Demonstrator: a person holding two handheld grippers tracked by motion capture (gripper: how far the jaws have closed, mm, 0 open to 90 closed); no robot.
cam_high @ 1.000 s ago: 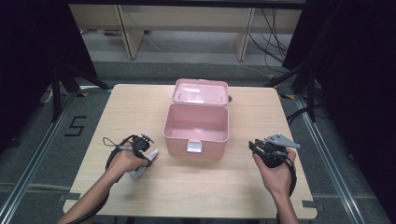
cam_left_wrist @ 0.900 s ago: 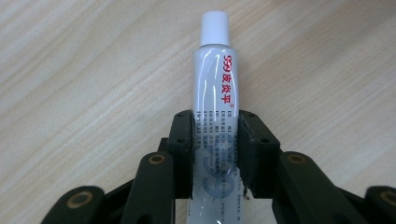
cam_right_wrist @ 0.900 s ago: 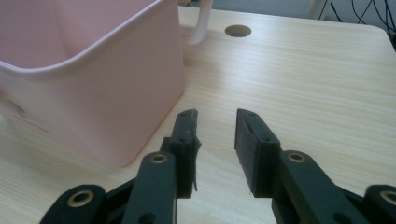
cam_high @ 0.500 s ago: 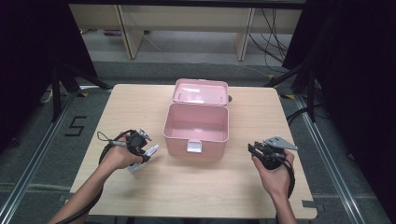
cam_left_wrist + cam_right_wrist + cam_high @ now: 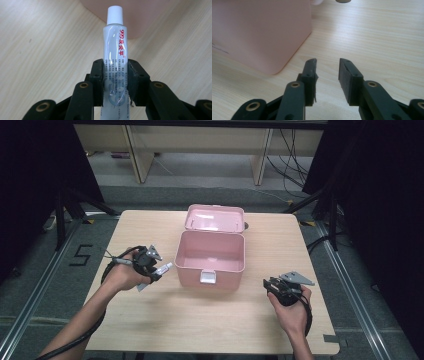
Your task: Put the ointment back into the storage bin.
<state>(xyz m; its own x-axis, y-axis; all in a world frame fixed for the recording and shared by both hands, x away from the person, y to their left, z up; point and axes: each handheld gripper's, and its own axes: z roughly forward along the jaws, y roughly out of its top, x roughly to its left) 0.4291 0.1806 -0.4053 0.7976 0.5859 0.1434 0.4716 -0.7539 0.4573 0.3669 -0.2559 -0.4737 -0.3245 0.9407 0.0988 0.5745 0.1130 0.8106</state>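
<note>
Tube [image 5: 115, 62] clamped in left gripper [image 5: 115, 75], cap apparently near pink box [image 5: 210, 257].

Setting: a lab or recording bay, not a home. Evidence: bare wooden counter [image 5: 150, 320] standing alone at centre frame; black curtains [image 5: 30, 180] at left and right edges; metal floor rails [image 5: 35, 295] running up both sides; a taped number "5" [image 5: 82, 255] on the grey floor, left of centre; loose cables [image 5: 290, 150] and pale shelving [image 5: 195, 145] along the top.
</note>
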